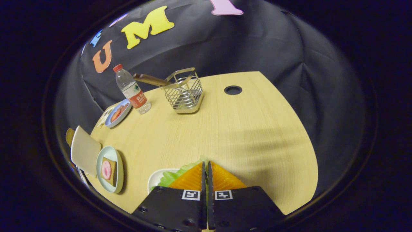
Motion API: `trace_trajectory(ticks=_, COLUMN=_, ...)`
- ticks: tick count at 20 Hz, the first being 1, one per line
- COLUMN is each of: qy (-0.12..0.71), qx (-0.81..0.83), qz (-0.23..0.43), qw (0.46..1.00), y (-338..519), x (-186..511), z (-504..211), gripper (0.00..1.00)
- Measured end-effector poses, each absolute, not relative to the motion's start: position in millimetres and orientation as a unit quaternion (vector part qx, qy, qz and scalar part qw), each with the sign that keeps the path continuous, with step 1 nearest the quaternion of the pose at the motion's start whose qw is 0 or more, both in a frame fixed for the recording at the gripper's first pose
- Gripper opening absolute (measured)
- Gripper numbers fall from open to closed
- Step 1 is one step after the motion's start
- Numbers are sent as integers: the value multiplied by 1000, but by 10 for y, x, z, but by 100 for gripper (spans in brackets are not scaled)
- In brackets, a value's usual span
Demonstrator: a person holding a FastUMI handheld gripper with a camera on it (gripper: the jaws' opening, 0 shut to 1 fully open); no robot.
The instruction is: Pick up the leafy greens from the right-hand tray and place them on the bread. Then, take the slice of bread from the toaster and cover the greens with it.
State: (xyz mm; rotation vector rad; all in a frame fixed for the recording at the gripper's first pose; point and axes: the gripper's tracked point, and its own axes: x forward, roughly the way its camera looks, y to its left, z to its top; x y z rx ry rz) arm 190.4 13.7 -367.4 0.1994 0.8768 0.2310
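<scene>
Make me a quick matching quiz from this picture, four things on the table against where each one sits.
Things:
1. water bottle
2. wire rack
3. leafy greens
4. bread slice

Places:
A. at the tips of the gripper, whose fingers are closed together
B. on a pale blue plate
C. holding a brown-handled utensil
D. beside a blue dish of food

Pairs: 1-D, 2-C, 3-A, 4-B

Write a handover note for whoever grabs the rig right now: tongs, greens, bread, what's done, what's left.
Tongs: closed, fingers nearly together, pinching the leafy greens over the white tray.
Bread with pink topping sits on a pale blue plate, off to the fingers' left, beside the toaster.
Done: greens grasped.
Left: carry the greens to the bread, release, then take the slice from the toaster and cover them. Can't tell how far the greens have left the tray.
</scene>
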Motion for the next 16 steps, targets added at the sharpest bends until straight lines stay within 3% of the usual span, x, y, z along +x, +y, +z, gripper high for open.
trace_trajectory(ticks=16, qy=343, qx=146, qz=96, qw=923, y=553, x=1220, z=-2295, gripper=0)
